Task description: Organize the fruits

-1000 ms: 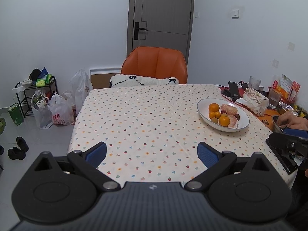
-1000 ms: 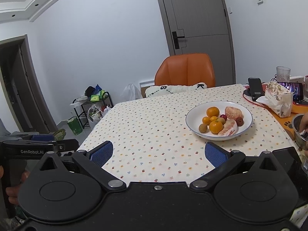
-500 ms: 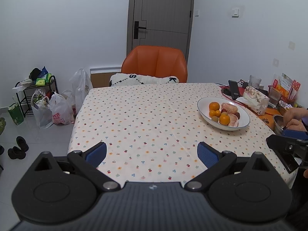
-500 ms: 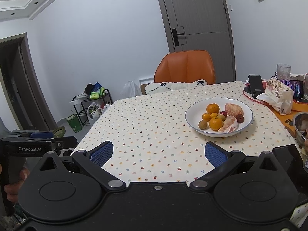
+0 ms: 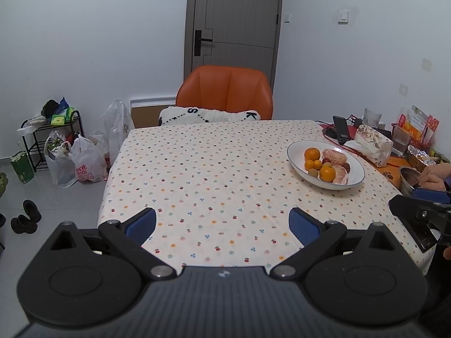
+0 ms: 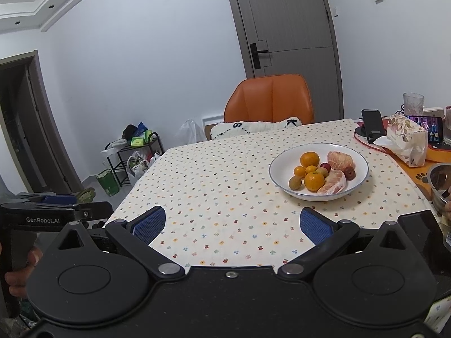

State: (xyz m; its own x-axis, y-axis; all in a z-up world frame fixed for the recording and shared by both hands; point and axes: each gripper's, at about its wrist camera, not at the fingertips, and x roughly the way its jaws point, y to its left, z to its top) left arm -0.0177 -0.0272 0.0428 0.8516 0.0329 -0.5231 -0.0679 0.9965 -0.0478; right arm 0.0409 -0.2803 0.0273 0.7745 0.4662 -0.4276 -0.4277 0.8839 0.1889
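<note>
Both my left gripper (image 5: 222, 222) and right gripper (image 6: 232, 225) hover with fingers spread and empty over the counter's (image 6: 214, 186) near edge, fruit (image 6: 321, 173) all piled in the bowl (image 6: 282, 181) toward the right edge; any pick there needs one-piece, top-down grips.

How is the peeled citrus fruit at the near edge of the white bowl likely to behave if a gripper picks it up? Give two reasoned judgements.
The peeled citrus fruit has no rind, so it is probably soft and could bruise or split under a firm squeeze. It leans against an orange in the white bowl, so lifting it may let neighbouring round fruit roll.
</note>
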